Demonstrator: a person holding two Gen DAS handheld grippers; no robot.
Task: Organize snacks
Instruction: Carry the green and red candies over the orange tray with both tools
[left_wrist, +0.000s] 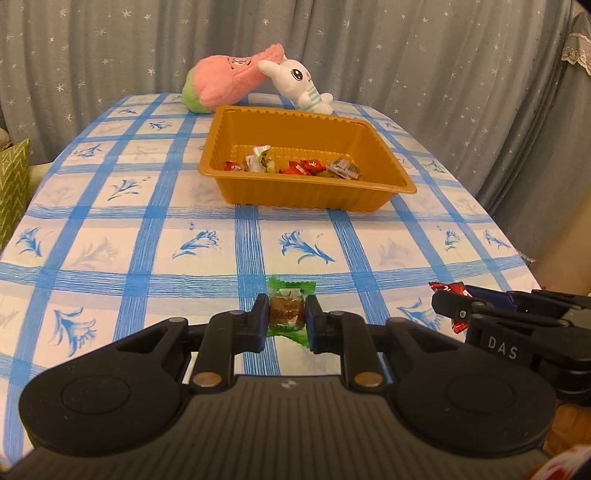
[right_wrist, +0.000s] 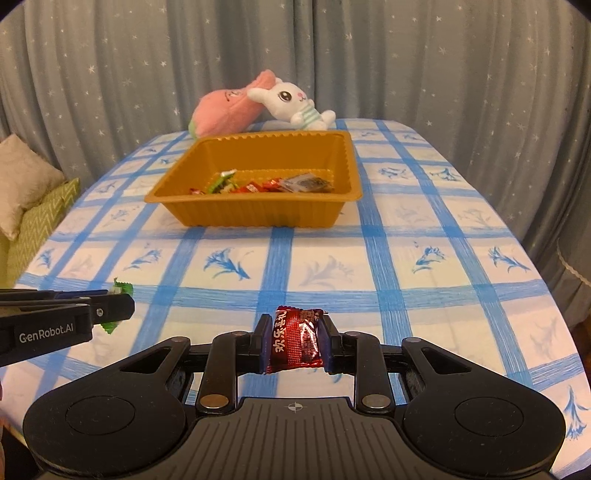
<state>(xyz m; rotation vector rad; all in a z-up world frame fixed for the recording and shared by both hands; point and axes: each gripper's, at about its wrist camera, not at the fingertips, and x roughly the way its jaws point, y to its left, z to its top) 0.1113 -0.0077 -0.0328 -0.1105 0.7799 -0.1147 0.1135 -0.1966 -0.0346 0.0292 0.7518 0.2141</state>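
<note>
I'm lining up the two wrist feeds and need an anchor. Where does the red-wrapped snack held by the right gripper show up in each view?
Left wrist view: the red snack is at the right edge, low, clamped in the right gripper seen side-on.
Right wrist view: bottom centre, between the gripper's fingers.
Shared landmark: the orange tray on the checked tablecloth.
</note>
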